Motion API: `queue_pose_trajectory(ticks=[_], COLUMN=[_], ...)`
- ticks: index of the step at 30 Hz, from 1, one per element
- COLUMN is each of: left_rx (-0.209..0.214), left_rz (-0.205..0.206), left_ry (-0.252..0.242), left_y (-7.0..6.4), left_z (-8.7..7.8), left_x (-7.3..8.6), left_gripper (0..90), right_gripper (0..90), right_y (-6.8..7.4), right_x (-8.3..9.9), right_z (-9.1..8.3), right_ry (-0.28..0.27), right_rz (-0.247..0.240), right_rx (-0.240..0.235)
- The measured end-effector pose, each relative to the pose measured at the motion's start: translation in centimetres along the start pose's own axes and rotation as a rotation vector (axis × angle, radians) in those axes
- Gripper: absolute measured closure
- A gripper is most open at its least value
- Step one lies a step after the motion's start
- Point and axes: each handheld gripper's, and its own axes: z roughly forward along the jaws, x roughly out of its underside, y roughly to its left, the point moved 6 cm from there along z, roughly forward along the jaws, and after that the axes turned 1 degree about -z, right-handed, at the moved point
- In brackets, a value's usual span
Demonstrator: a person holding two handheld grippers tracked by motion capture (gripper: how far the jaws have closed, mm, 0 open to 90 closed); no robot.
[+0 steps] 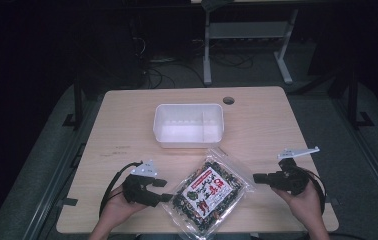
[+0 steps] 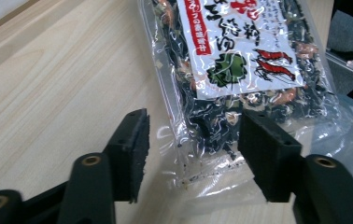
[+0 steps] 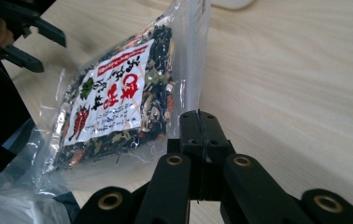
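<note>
A clear bag of dark dried food [image 1: 208, 192] with a white and red label lies flat near the table's front edge. My left gripper [image 1: 167, 190] is at the bag's left corner. In the left gripper view it [image 2: 193, 149] stands open, its jaws on either side of the bag's [image 2: 244, 51] sealed clear edge without closing on it. My right gripper [image 1: 255, 177] points at the bag's right edge. In the right gripper view its jaws [image 3: 199, 130] are pressed together with nothing between them, just beside the bag's [image 3: 118, 102] clear border.
A white plastic bin [image 1: 188, 137] stands empty in the middle of the wooden table [image 1: 127, 125], just behind the bag. A cable hole [image 1: 228, 100] sits near the far edge. Dark floor and desk legs lie beyond.
</note>
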Motion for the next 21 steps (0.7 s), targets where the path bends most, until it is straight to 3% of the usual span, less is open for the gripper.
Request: queue_pose_trajectory(ticks=[6,12,21], left_rx=[0.012,0.033,0.054], left_rz=[-0.037,-0.050,-0.055], left_ry=[-0.008,0.006,-0.017], left_y=[0.7,0.8,1.1], left_z=[0.5,0.9,1.0], left_x=[-0.4,-0.4,-1.5], left_gripper=[26.9,25.5,24.9], right_gripper=[90.0,90.0,90.0], right_y=[0.8,1.5,2.7], right_x=[-0.6,-0.9,-2.1], right_z=[-0.7,-1.5,-3.0], right_ry=[-0.016,-0.029,-0.066], right_rz=[-0.035,-0.053,-0.107], right_rx=[-0.001,0.002,0.004])
